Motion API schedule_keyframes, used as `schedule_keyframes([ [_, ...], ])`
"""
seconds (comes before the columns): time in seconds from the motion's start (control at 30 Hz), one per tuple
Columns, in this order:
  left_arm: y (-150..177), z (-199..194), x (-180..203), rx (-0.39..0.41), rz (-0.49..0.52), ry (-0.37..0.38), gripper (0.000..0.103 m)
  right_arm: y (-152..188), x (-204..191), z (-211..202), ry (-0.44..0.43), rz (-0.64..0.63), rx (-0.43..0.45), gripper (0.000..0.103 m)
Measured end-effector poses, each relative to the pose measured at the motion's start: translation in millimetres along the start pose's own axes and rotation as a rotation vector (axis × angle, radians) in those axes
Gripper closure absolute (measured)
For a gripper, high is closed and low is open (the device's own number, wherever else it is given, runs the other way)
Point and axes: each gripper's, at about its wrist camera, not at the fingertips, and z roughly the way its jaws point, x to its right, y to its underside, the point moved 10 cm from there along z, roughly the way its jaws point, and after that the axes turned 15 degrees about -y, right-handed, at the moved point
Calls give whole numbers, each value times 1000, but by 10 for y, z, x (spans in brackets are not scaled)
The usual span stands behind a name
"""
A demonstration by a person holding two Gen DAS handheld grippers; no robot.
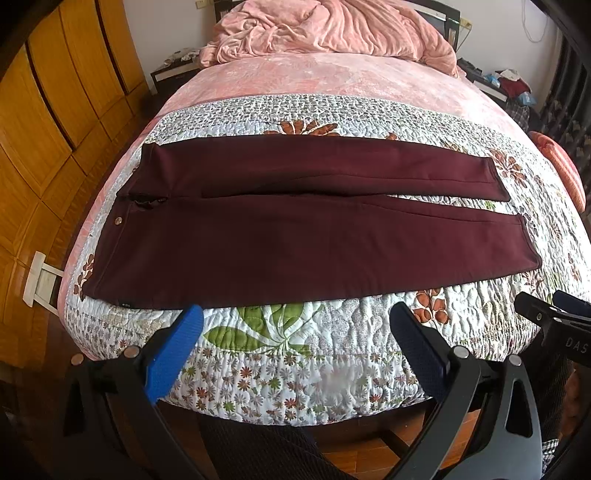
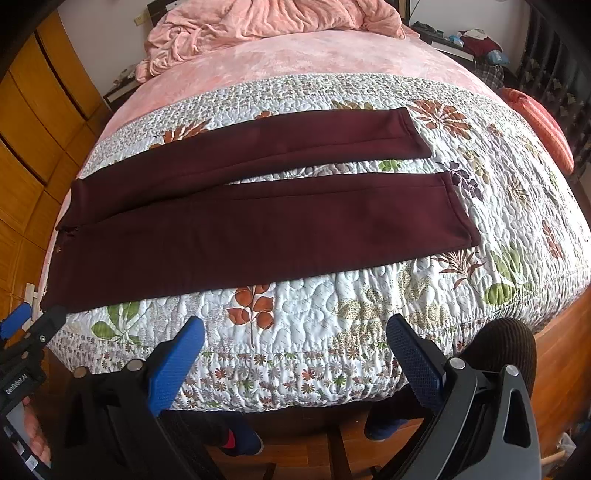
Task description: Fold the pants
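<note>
The fingers of the left gripper [image 1: 295,325] are held wide apart with nothing between them, hovering over the near edge of the bed, just short of the pants. The fingers of the right gripper [image 2: 295,332] are spread in the same way, also empty, over the quilt in front of the lower leg section. Each gripper is glimpsed at the edge of the other's view, so the two are seen to be held side by side, the left toward the waist end and the right toward the cuffs.

The pants [image 1: 295,236], dark maroon, are laid flat across the flowered quilt [image 1: 280,332], waistband to the left and cuffs to the right. The two legs are spread slightly apart, with a strip of quilt shown between them from about the knee to the cuffs. A small round button [image 1: 117,220] is seen near the waistband; whether the fly beside it is open cannot be told with certainty, as that area is dark.

A rumpled pink blanket [image 1: 332,29] is heaped at the far end of the bed, well apart from the pants.

No fold appears to have been made yet. The task is judged to be at its start: one leg is still to be brought over the other, and the length then folded.
</note>
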Motion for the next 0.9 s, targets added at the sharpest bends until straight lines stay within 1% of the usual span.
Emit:
schedule_keyframes([
  [0.9,-27,-2,-8,2,3,-5,3,16,14,23,-3,3,-3,4],
])
